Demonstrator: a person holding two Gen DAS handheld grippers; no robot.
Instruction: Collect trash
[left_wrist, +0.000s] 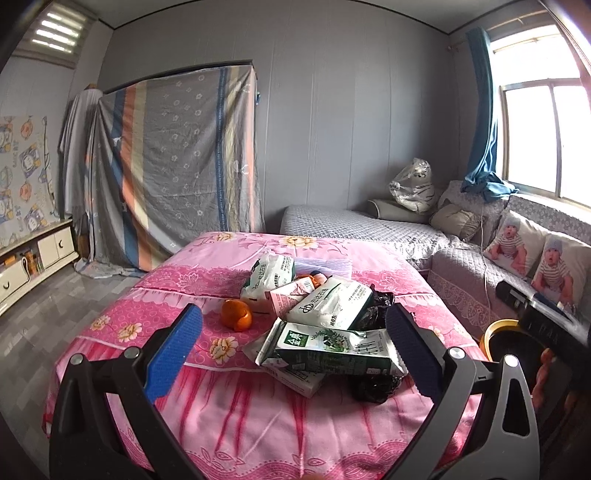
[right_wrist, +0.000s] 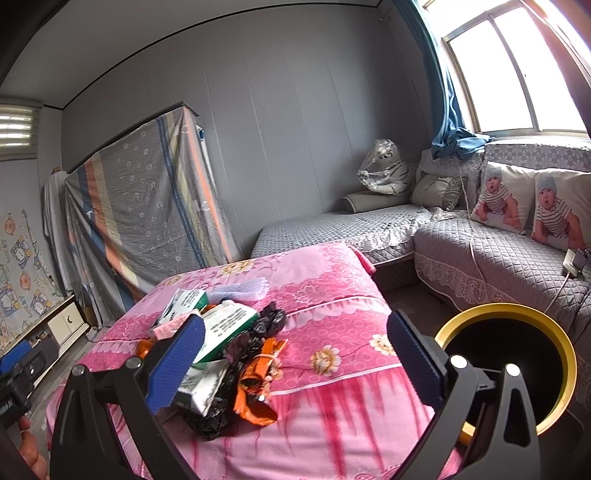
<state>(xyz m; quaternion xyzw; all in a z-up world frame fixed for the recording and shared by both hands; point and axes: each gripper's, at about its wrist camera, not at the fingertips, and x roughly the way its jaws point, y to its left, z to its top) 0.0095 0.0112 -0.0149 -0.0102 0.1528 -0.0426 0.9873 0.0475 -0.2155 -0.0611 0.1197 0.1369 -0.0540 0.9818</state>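
Note:
A heap of trash lies on the pink flowered cloth (left_wrist: 236, 417) of a table: a green-and-white milk carton (left_wrist: 332, 349) in front, white-green packets (left_wrist: 332, 304), a pink carton (left_wrist: 288, 297), crumpled black plastic (left_wrist: 373, 389) and an orange peel (left_wrist: 236, 314). My left gripper (left_wrist: 291, 354) is open, its blue pads either side of the milk carton. In the right wrist view the heap (right_wrist: 221, 332) includes an orange wrapper (right_wrist: 255, 387). My right gripper (right_wrist: 295, 362) is open and empty above the cloth, right of the heap. A black bin with a yellow rim (right_wrist: 517, 362) stands right of the table.
A grey quilted sofa (right_wrist: 480, 258) with baby-print cushions (right_wrist: 502, 199) runs along the right wall under the window. A cloth-draped rack (left_wrist: 173, 166) stands at the back left, and a low white cabinet (left_wrist: 33, 266) at the left. The bin's rim shows in the left wrist view (left_wrist: 491, 332).

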